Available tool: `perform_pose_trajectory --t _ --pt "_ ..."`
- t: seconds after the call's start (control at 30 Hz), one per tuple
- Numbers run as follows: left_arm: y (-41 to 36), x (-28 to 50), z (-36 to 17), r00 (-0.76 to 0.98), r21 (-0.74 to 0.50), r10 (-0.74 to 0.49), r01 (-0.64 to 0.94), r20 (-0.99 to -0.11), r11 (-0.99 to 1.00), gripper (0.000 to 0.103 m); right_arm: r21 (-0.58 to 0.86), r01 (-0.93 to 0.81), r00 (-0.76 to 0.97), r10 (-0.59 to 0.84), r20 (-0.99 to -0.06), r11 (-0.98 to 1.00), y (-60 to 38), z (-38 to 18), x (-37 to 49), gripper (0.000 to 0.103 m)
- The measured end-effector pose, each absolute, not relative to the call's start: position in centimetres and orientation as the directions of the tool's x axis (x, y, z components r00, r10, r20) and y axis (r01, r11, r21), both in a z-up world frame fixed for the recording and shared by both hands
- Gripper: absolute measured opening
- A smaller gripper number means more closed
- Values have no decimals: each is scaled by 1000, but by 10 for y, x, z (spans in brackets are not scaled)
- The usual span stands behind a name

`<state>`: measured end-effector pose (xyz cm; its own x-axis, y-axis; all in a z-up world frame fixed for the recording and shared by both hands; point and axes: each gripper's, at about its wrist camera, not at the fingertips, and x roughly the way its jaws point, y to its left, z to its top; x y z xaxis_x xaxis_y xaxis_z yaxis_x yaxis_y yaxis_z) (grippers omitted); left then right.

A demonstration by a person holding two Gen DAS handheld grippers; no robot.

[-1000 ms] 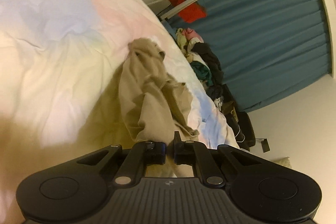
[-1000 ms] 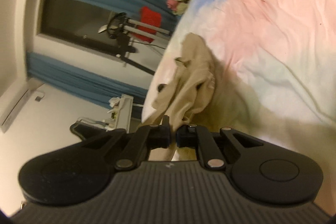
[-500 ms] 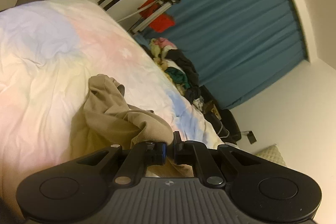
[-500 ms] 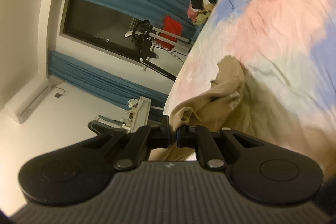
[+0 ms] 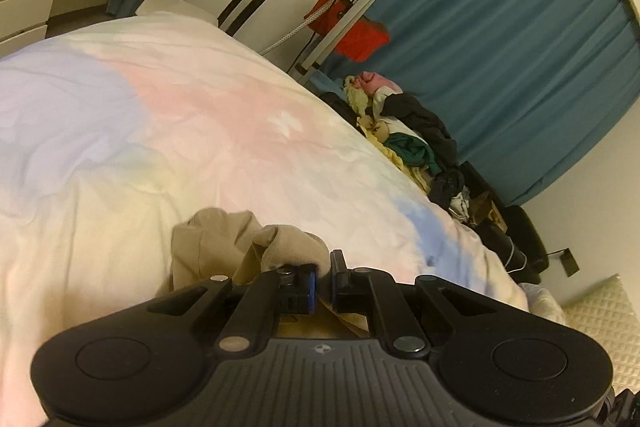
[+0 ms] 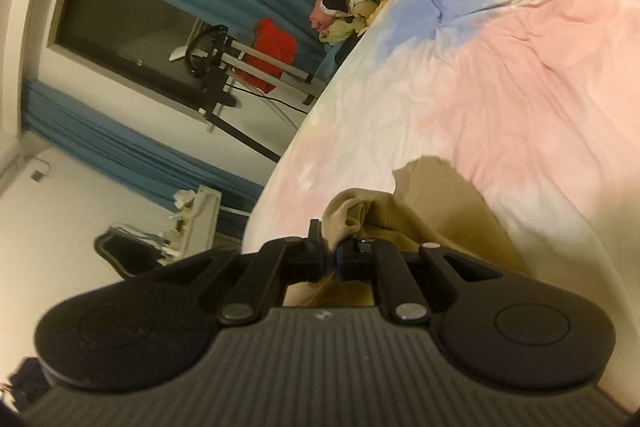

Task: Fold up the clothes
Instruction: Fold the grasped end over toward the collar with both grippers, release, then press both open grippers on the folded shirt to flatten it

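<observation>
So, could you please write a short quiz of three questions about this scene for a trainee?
1. True or false: the left gripper is shut on the beige garment.
2. What does the right gripper hold? A) a red cloth B) the beige garment C) nothing
3. Fill in: the garment partly rests on the pastel ____.

Key: 1 true; 2 B; 3 bedcover.
</observation>
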<state>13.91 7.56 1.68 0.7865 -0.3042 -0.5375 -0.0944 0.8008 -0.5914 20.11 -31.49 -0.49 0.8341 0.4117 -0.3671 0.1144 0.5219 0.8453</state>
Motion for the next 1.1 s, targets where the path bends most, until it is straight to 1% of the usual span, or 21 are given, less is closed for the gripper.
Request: perform_pose_trajectory --t 0.2,0.3,0.43,0.53,0.57,0.6,0.63,0.67,0.73,0.77,0.8,0.83,0.87,0.9,0.93,0.97,1.0,1.03,1.07,1.1 --pt "86 176 -19 775 -603 -321 -96 -544 792 8 838 126 806 437 -399 531 -311 -46 243 10" --pt "88 190 -23 794 -594 -314 -72 -521 801 8 828 92 812 439 -384 553 -306 -46 262 11" --pt "87 204 -28 803 -552 -292 -54 -519 832 8 816 47 816 449 -364 575 -300 -49 277 11" --pt "90 210 -39 788 -554 -299 -63 -538 830 9 819 44 796 475 -374 571 -301 -55 283 17" --pt "92 210 -42 781 -561 -305 -70 -545 825 11 816 37 794 479 -374 577 -301 -54 282 32" --pt "93 209 -43 772 -561 -312 -69 -553 825 16 809 24 796 479 -371 587 -300 -51 279 63" --pt "93 209 -43 763 -560 -320 -67 -562 825 26 802 9 801 475 -363 597 -298 -47 276 79" --pt "95 207 -41 755 -565 -332 -61 -565 823 32 793 -19 805 479 -349 609 -295 -42 271 91" --pt "96 199 -35 755 -552 -336 -41 -563 833 62 770 -92 804 503 -316 631 -287 -31 262 91" --pt "96 192 -30 765 -531 -325 -26 -556 847 68 757 -125 800 517 -305 641 -283 -27 258 90" --pt "93 184 -24 779 -492 -300 -11 -550 871 80 740 -150 800 520 -300 656 -279 -23 252 89" --pt "90 175 -18 794 -449 -275 3 -543 894 84 717 -169 806 514 -295 676 -275 -19 245 89" --pt "87 166 -13 808 -405 -250 16 -534 914 84 688 -187 810 506 -295 701 -271 -16 238 90" --pt "82 158 -9 816 -366 -241 38 -525 930 85 654 -204 813 498 -300 728 -267 -15 231 88" --pt "78 151 -6 824 -327 -233 62 -516 943 85 618 -215 811 491 -317 756 -262 -15 225 81" --pt "73 146 -5 827 -303 -232 78 -513 950 85 581 -222 805 483 -344 783 -258 -17 222 66" --pt "69 143 -6 823 -289 -234 90 -517 953 85 543 -223 800 470 -373 810 -255 -21 219 55" --pt "66 144 -8 816 -285 -237 93 -527 954 85 505 -219 795 453 -404 835 -252 -27 218 50" --pt "63 146 -12 808 -284 -238 91 -539 954 85 465 -216 789 434 -434 859 -249 -33 216 39" --pt "61 150 -19 798 -280 -232 83 -557 957 85 436 -208 786 415 -458 876 -247 -40 217 34"
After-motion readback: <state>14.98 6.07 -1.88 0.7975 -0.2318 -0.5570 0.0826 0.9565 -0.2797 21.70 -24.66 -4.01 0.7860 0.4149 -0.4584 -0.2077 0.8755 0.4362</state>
